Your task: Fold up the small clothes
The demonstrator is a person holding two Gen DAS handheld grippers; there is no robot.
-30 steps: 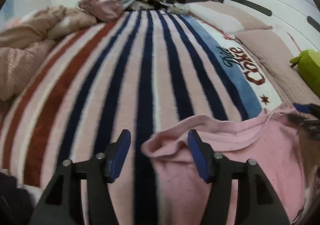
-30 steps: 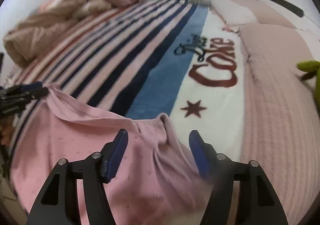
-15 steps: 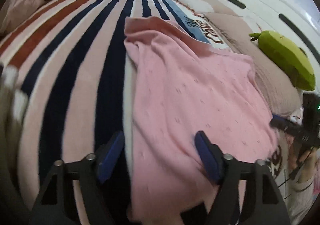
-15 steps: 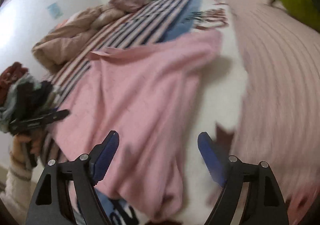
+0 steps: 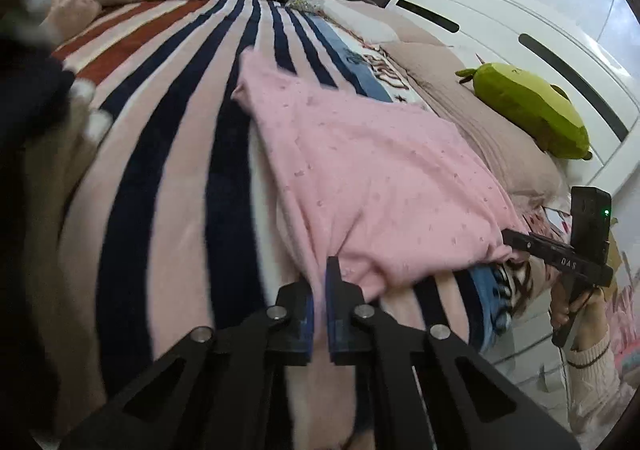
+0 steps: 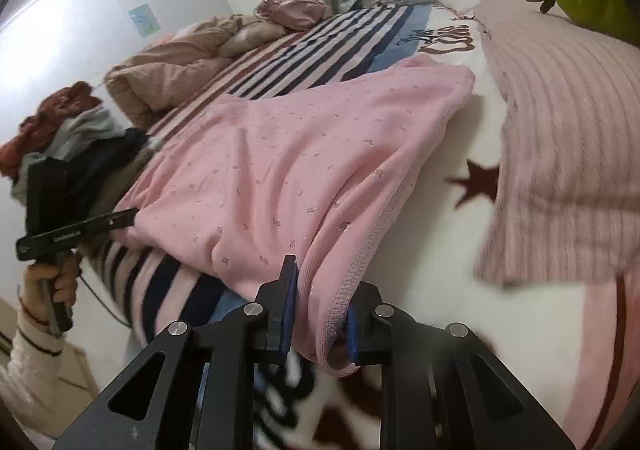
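Left-wrist view, bottom centre: the left gripper point(image 5: 319, 304) has its jaws drawn narrow on a pinch of hem at one near corner of the pink garment point(image 5: 372, 170). Right-wrist view, bottom centre: the right gripper point(image 6: 318, 314) has its jaws closed on a thicker bunch of stitched hem at the other near corner of the pink garment point(image 6: 288, 162). The near hem runs between the two grippers, sagging slightly over the bed's front edge; each gripper appears at the far side of the other's frame, so neither is nearer the cloth. From the jaws the garment extends away up the frame, its long axis running along the stripes of the striped blanket point(image 5: 172, 154), its far end lying flat just short of the lettered panel. Judged from this layout, the coming fold turns on carrying the held hem forward over the body toward that far end. Upper right, a green plush toy point(image 5: 528, 106) rests on the pillow, well apart.
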